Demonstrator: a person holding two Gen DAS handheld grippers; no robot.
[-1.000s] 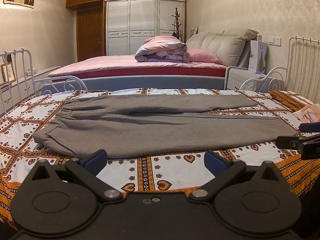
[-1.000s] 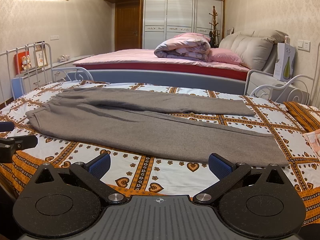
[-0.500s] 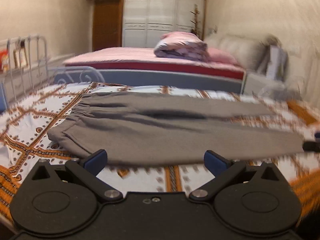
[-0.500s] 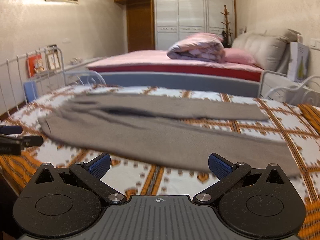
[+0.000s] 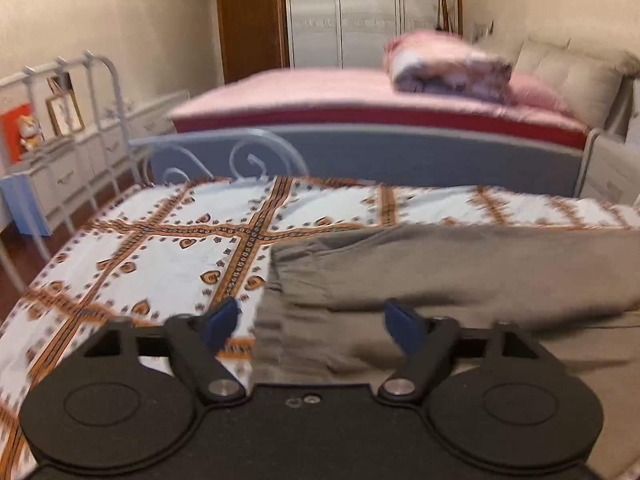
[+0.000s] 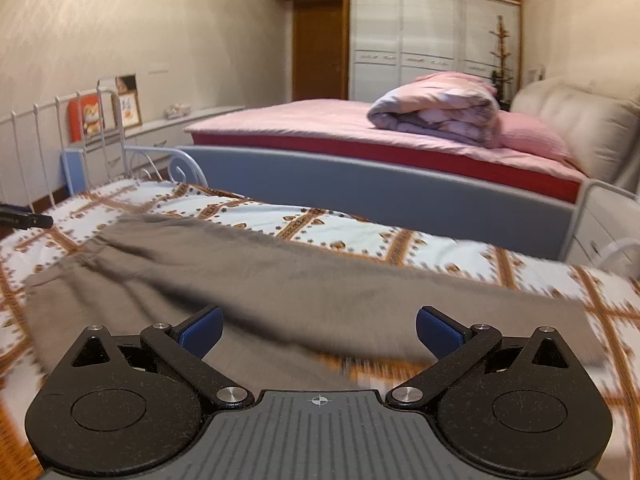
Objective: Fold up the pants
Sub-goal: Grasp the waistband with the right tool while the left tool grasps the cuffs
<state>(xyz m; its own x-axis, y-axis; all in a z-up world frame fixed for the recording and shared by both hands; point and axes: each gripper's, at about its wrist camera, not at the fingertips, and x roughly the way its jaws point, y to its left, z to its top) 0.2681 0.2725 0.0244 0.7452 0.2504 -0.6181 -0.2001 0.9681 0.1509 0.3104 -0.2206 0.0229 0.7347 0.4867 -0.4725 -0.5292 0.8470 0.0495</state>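
Over the waistband edge, left gripper (image 5: 312,318) closing above pants (image 5: 460,272)

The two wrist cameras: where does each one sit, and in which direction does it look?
Left wrist: on the left gripper, looking forward and down at the waistband end of the grey pants on the patterned bedspread; its fingers are closing, nothing gripped.
Right wrist: on the right gripper, looking along the pants; fingers closing, apart from the cloth; the left gripper's tip shows at the left edge.
Shared: pants, bedspread, pink bed, white wardrobe.
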